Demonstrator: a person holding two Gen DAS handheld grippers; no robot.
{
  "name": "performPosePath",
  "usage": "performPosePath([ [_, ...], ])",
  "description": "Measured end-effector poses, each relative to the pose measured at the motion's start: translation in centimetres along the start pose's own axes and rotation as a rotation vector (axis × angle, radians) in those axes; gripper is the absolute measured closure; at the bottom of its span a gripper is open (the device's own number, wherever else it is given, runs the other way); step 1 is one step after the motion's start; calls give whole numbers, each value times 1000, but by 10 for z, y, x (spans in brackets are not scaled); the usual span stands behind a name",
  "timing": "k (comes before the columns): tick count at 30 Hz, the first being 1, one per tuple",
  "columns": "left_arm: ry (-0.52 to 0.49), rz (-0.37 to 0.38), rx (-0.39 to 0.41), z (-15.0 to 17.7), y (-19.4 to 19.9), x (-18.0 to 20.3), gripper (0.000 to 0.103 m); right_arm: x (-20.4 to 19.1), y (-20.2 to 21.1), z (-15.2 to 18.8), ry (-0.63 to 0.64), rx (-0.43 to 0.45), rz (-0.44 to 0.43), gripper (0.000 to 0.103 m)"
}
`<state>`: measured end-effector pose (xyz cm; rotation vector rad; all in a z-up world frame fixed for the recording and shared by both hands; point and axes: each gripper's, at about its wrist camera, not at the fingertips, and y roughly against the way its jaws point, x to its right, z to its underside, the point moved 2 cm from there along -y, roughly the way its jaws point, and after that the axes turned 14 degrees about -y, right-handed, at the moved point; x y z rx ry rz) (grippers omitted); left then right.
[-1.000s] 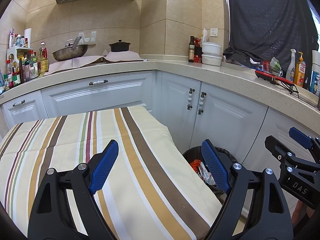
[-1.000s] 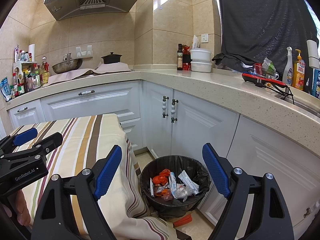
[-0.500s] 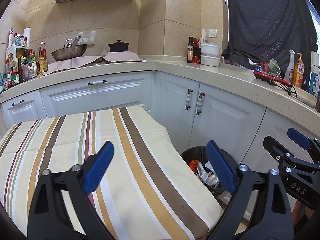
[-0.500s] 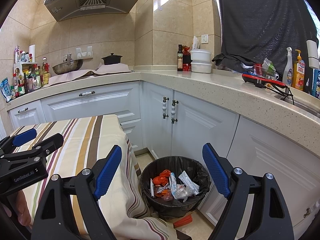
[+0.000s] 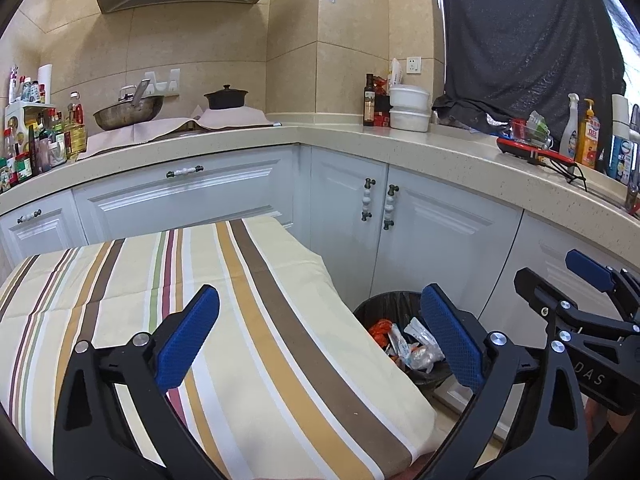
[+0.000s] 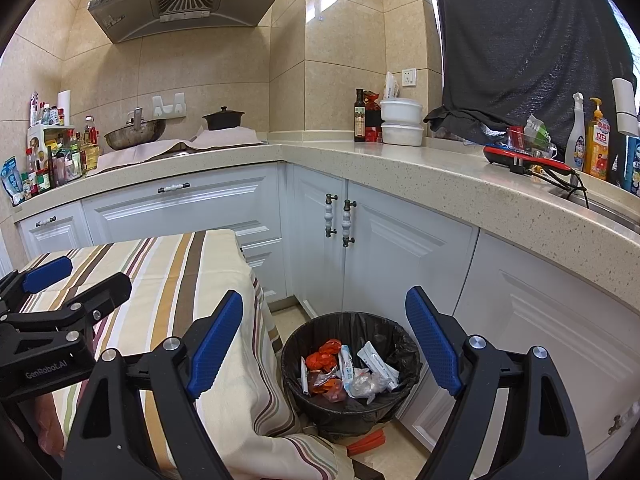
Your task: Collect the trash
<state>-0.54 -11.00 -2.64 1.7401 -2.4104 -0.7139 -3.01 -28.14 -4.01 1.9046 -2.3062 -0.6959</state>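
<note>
A black-lined trash bin [image 6: 384,324] stands on the floor between the table and the white cabinets. It holds orange and white wrappers [image 6: 348,370]. My right gripper [image 6: 324,294] hangs above it, open, with nothing between its blue pads. In the left wrist view the bin [image 5: 384,300] peeks out past the table's right edge. My left gripper [image 5: 319,292] is over the striped tablecloth [image 5: 280,320]; its jaws are opening and nothing is between them.
An orange-red scrap [image 6: 366,442] lies on the floor in front of the bin. White cabinet doors [image 6: 400,264] close in behind and to the right. The L-shaped counter [image 6: 440,176] carries bottles, bowls, a pot and a wok.
The left gripper's jaws have spread wider apart. The right gripper and the bin look the same.
</note>
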Motion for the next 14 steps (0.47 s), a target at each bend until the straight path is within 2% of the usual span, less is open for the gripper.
performPosePath([
  [6,12,12,-12,-1,-4,-2,5,-1,0,-1,0,-1,-3,22],
  [14,28,-26,-42,0,-12,-17,5,-11,-8,-4,17,-9,-23,22],
])
